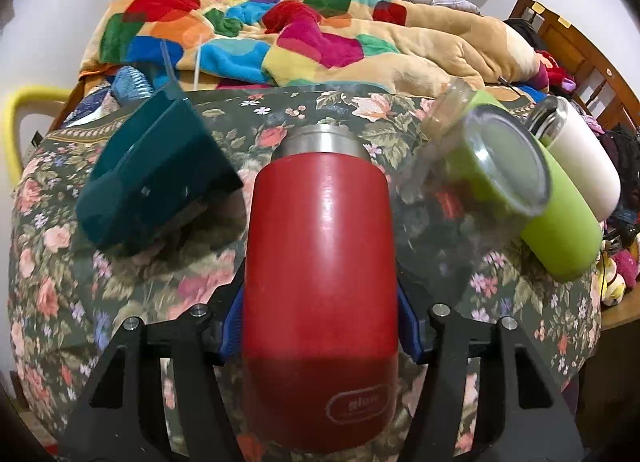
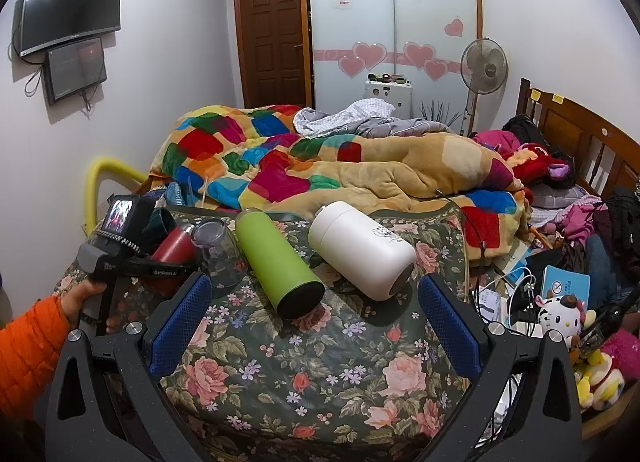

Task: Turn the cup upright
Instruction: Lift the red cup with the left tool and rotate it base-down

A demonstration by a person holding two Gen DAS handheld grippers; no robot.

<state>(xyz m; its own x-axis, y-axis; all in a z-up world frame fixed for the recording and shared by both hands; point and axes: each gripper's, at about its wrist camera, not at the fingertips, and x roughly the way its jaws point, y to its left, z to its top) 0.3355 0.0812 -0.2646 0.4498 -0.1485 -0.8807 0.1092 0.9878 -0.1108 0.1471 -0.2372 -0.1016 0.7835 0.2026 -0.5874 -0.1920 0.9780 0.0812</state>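
Floral-clothed table [image 2: 304, 394] low in frame, before a bed heaped with a patchwork blanket [image 2: 280, 158]; fan [image 2: 484, 66] upper right. Red cup [image 1: 320, 282] at centre of the left view, pinched between left gripper [image 1: 320, 326] pads. Right gripper [image 2: 316, 326] spread wide, holding nothing, green bottle [image 2: 276, 262] and white bottle [image 2: 360, 250] lying beyond.

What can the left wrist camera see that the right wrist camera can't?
Only the left wrist view shows the blue pads squeezing the red cup and its steel rim. Only the right wrist view shows the TV, the door, the person's hand on the left gripper, and the open right gripper. Both show the green cup, white cup, glass and floral cloth.
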